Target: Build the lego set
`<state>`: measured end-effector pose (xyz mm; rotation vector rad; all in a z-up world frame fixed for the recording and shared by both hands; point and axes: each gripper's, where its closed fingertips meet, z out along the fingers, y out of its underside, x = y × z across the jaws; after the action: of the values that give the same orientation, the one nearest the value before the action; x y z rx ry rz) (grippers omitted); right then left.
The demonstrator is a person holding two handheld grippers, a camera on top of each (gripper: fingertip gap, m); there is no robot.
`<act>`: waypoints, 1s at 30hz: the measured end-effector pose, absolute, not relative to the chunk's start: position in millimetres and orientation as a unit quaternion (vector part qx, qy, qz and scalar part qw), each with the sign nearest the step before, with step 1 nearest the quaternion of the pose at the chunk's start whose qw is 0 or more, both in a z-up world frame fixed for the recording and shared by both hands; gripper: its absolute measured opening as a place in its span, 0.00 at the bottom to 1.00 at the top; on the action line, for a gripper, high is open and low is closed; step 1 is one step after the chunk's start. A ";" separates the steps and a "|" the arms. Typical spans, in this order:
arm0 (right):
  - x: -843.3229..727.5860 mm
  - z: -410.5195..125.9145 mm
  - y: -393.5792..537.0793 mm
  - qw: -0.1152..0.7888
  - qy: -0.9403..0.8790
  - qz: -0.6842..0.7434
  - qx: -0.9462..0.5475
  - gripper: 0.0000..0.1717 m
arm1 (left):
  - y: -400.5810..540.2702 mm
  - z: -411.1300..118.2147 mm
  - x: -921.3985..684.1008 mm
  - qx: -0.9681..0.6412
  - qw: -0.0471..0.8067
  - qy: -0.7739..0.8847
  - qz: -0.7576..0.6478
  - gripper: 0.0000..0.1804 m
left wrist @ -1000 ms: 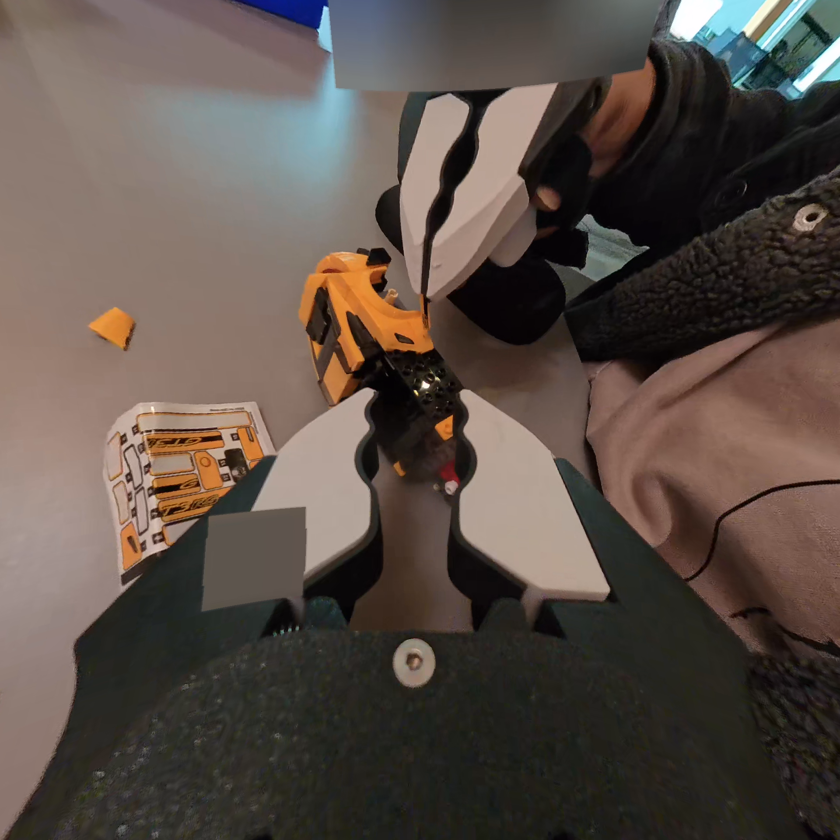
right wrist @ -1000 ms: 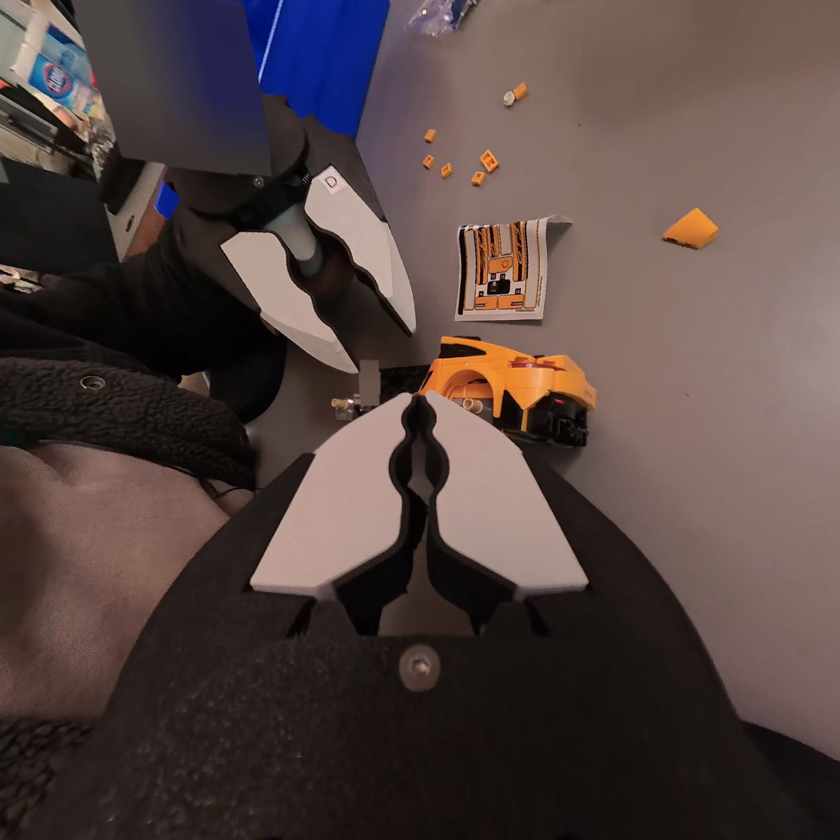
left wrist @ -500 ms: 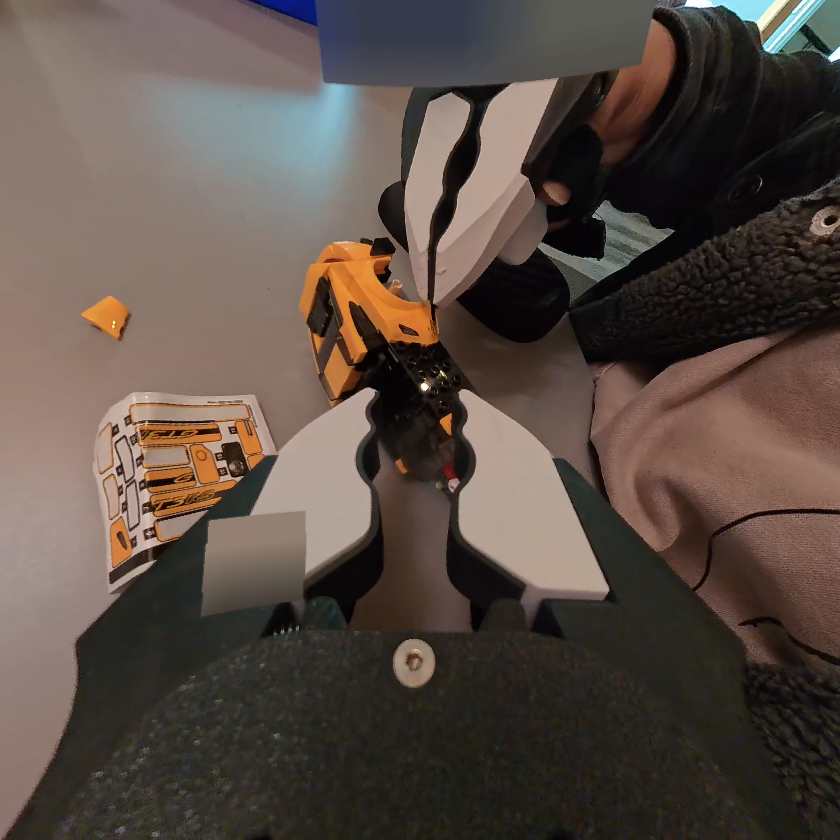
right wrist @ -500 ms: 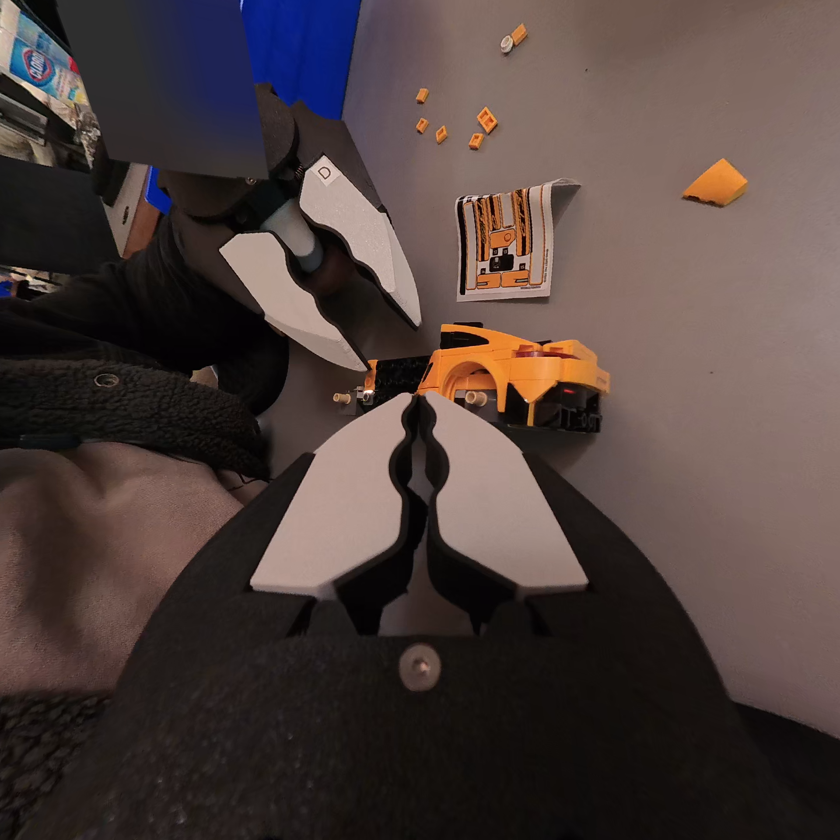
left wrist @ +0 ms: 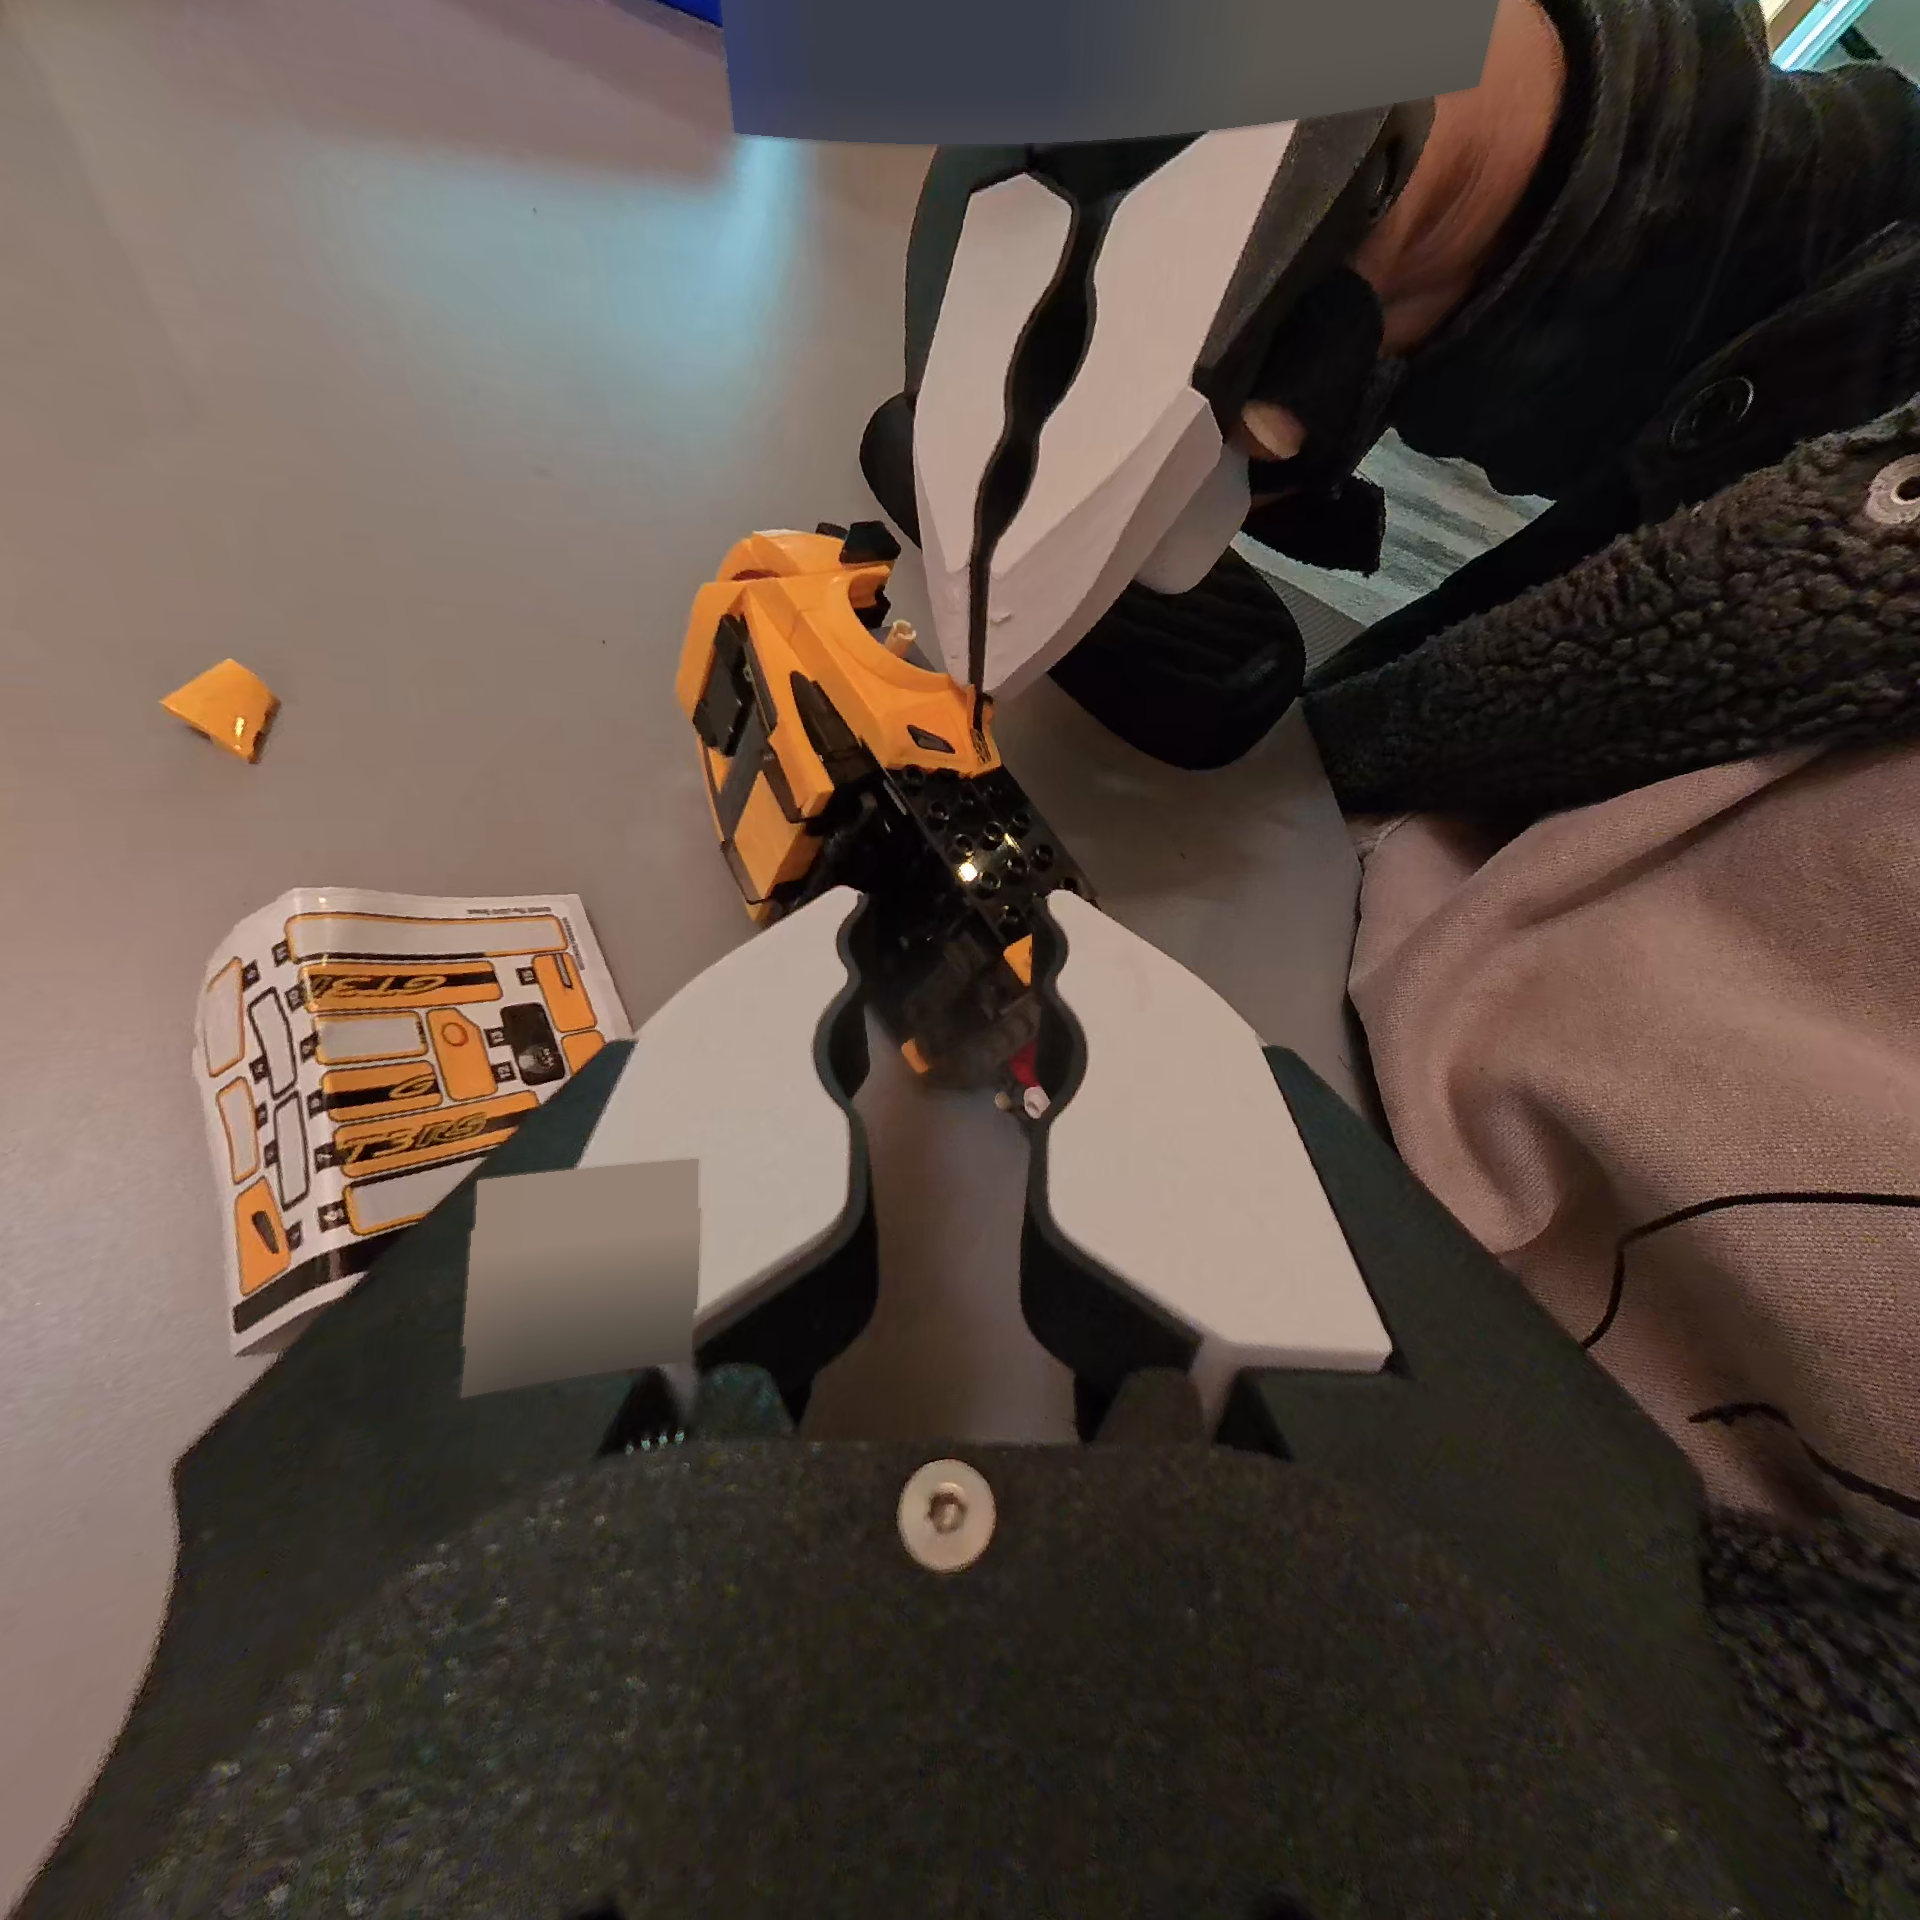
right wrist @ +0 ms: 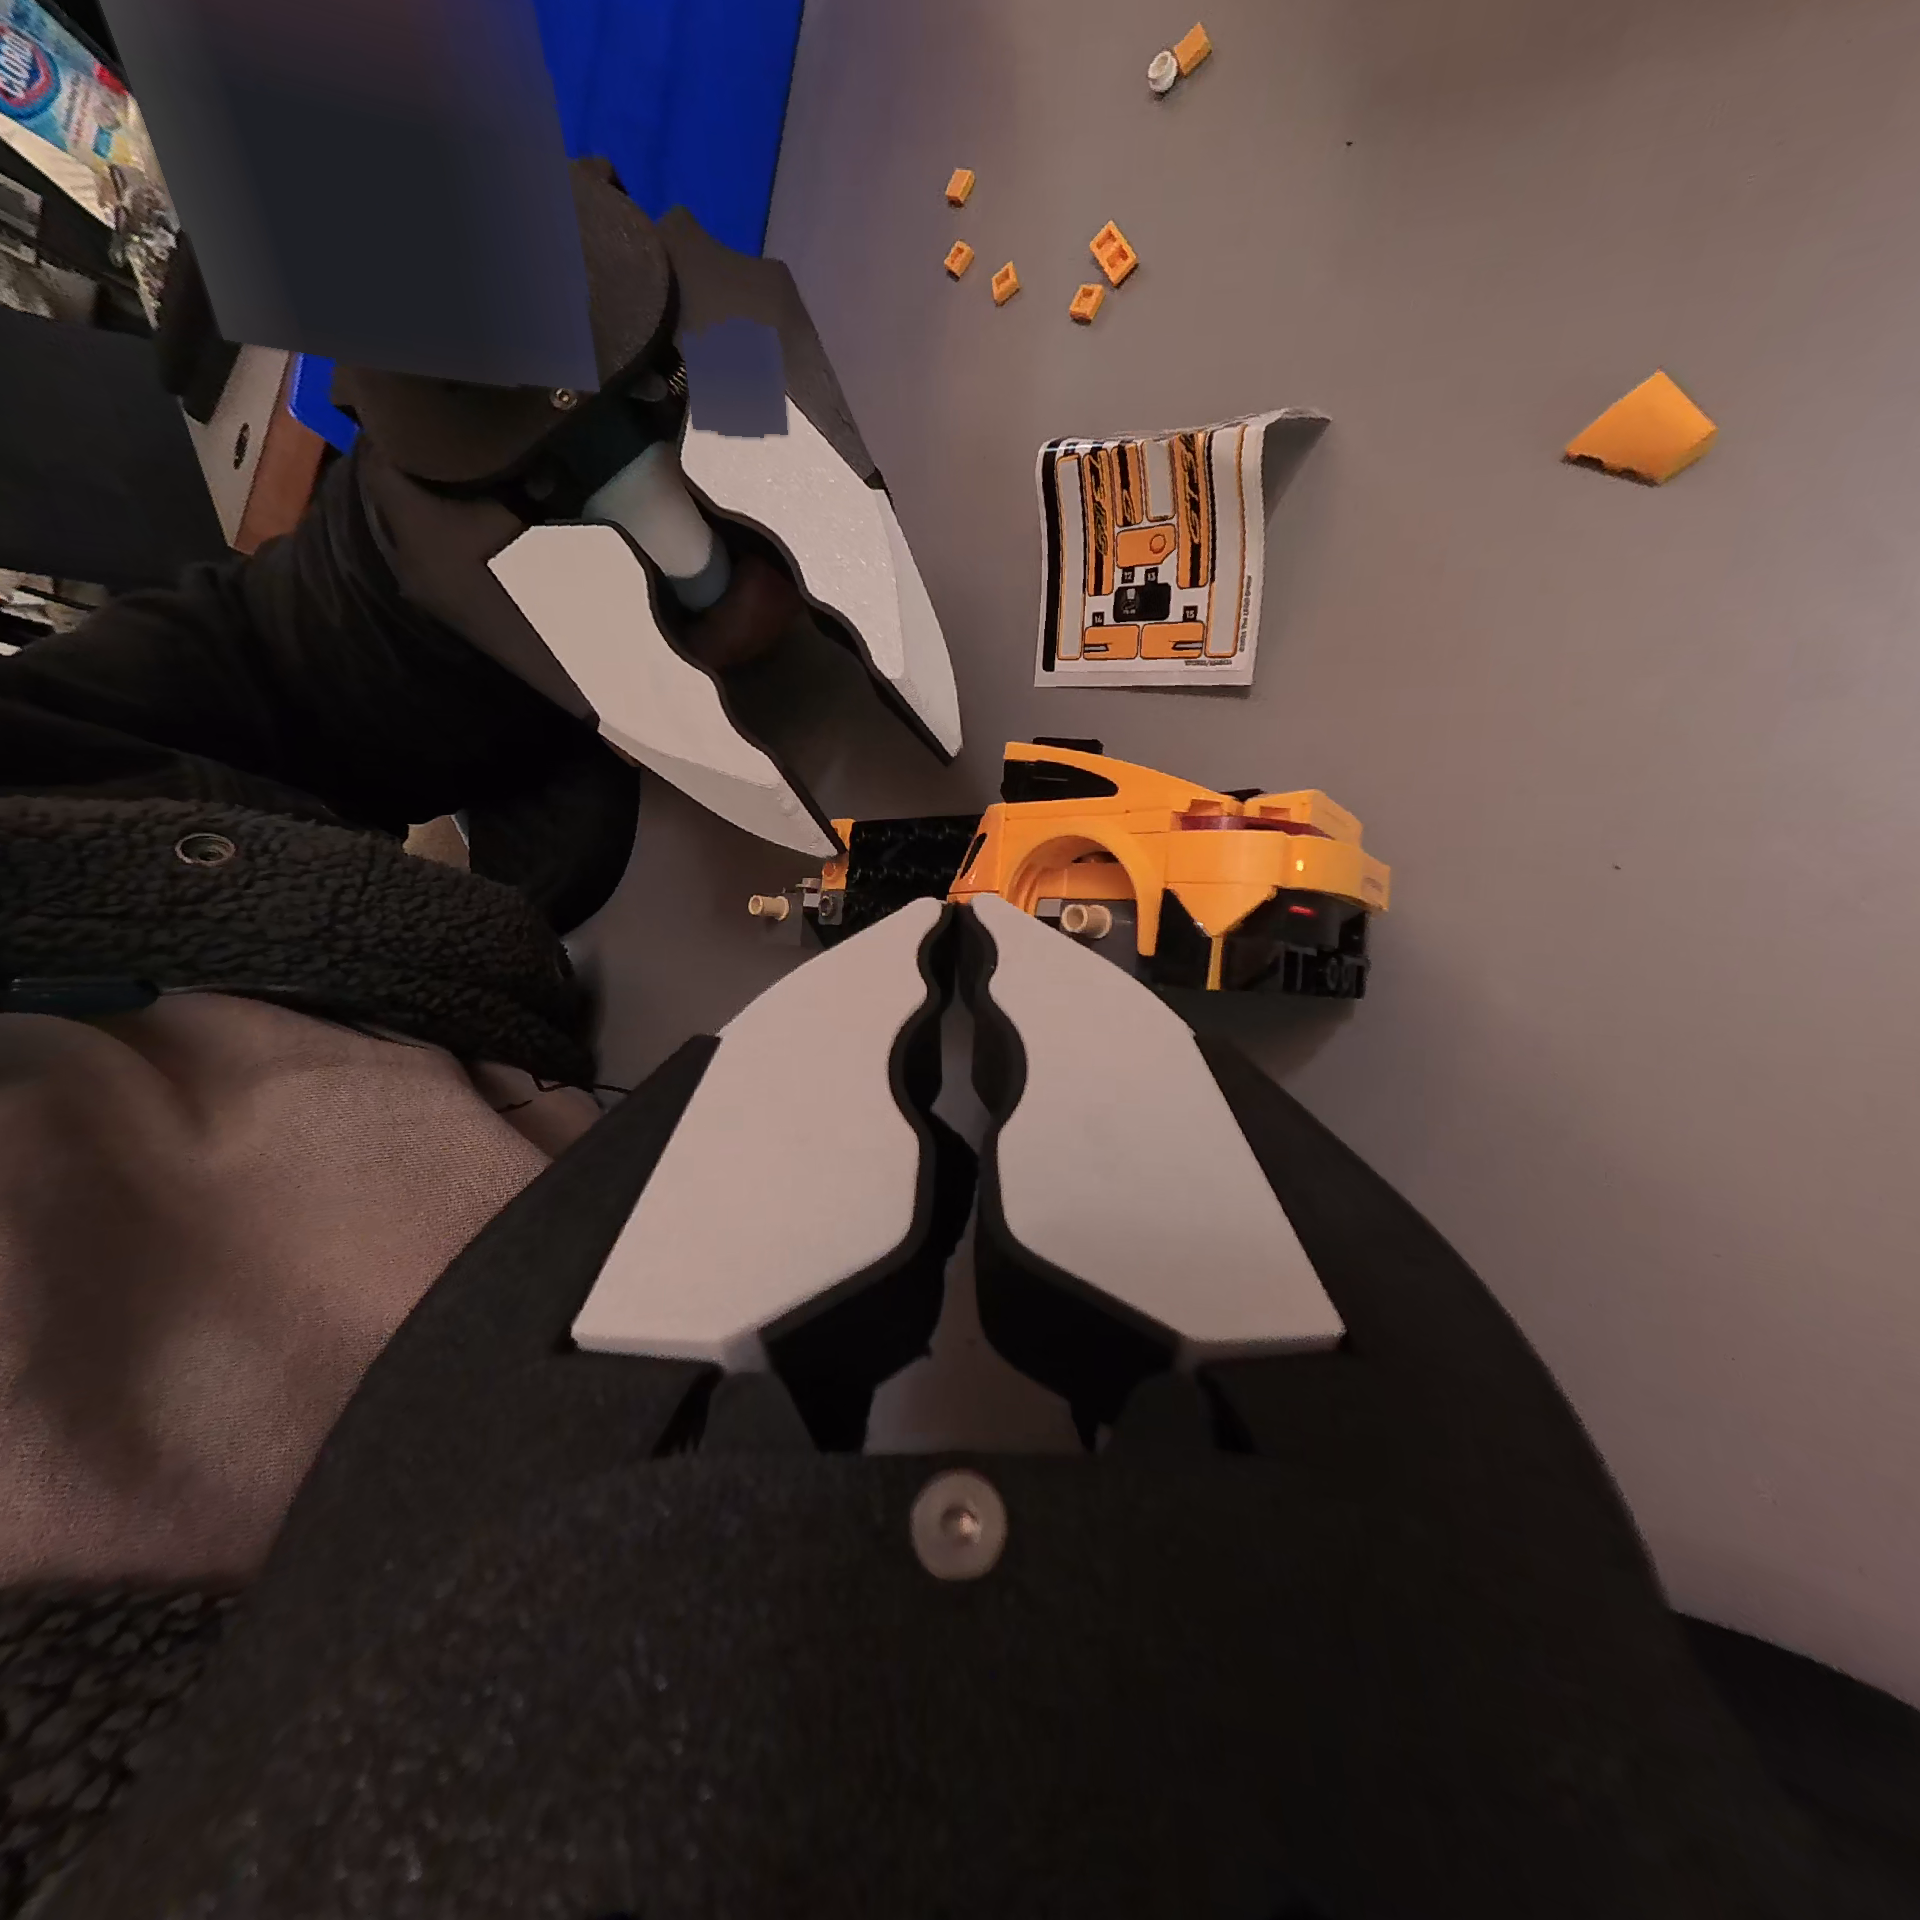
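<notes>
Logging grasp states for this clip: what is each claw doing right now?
Left claw: closed on the black front end of the orange toy car.
Right claw: closed, tips against the car's side.

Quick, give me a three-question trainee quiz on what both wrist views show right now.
1. True or false: the left gripper fingers straddle the black front end of the orange brick car.
2. Are the right gripper fingers apart or together?
3. Which lies nearer the car: (a) sticker sheet, (b) orange wedge piece?

Key: 1 true; 2 together, tips at the car's side; 3 (a).
</notes>
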<state>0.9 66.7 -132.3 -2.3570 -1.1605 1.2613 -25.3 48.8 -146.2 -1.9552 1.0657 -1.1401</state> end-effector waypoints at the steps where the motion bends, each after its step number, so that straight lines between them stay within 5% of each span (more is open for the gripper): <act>1: 1.0 -132.4 66.6 0.114 -0.397 0.429 -0.804 0.00 | 48.7 -146.4 -25.3 -0.742 0.314 0.405 -0.433 0.16; 30: -3.0 -125.7 45.8 0.106 -0.446 0.457 -0.762 0.00 | 48.4 -146.9 -19.5 -0.746 0.322 0.406 -0.419 0.16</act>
<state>-3.0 45.8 -125.7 -2.2449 -1.3155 1.3474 -19.5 48.4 -146.9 -1.9577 1.0664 -1.0988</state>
